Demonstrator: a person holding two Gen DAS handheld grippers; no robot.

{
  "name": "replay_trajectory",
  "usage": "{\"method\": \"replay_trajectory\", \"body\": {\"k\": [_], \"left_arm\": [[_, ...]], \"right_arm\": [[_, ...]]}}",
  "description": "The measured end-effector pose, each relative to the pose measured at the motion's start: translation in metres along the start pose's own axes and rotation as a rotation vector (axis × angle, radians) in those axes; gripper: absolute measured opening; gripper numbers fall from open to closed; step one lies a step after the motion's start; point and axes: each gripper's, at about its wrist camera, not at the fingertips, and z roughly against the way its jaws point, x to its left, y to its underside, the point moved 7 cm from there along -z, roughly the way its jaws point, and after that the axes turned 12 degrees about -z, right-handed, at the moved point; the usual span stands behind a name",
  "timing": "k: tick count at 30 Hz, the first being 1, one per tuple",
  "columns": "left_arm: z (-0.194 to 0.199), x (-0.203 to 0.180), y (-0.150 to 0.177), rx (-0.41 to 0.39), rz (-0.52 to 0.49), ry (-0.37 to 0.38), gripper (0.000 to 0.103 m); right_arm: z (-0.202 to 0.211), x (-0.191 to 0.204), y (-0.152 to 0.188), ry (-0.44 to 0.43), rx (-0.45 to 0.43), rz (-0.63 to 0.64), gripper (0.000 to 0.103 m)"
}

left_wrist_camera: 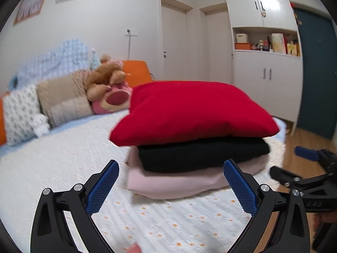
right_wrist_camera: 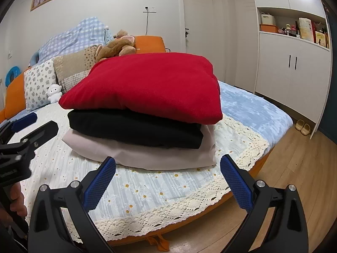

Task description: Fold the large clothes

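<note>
Three folded garments lie stacked on the bed. A red one (left_wrist_camera: 189,111) (right_wrist_camera: 147,86) is on top, a black one (left_wrist_camera: 200,156) (right_wrist_camera: 134,128) under it, a pale pink one (left_wrist_camera: 174,183) (right_wrist_camera: 145,154) at the bottom. My left gripper (left_wrist_camera: 171,166) is open just in front of the stack, nothing between its blue pads. My right gripper (right_wrist_camera: 168,164) is open too, a short way back from the stack's near edge. Each gripper shows in the other's view: the right gripper (left_wrist_camera: 303,162) at the right edge, the left gripper (right_wrist_camera: 31,124) at the left edge.
The bed (right_wrist_camera: 147,191) has a daisy-print cover with a lace edge. Pillows (right_wrist_camera: 40,82), plush toys (left_wrist_camera: 105,80) and a checked blanket (right_wrist_camera: 78,35) lie at the headboard. White cupboards (right_wrist_camera: 290,73) and doors stand behind. Wooden floor (right_wrist_camera: 284,168) with slippers (right_wrist_camera: 302,127) on the right.
</note>
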Motion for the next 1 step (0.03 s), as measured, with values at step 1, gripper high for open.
{"method": "replay_trajectory", "body": {"k": [1], "left_arm": [[0.0008,-0.0005,-0.0007,-0.004,-0.008,-0.004,0.101]], "right_arm": [[0.0012,-0.0007,0.0001,0.002,-0.002,-0.002,0.098]]}}
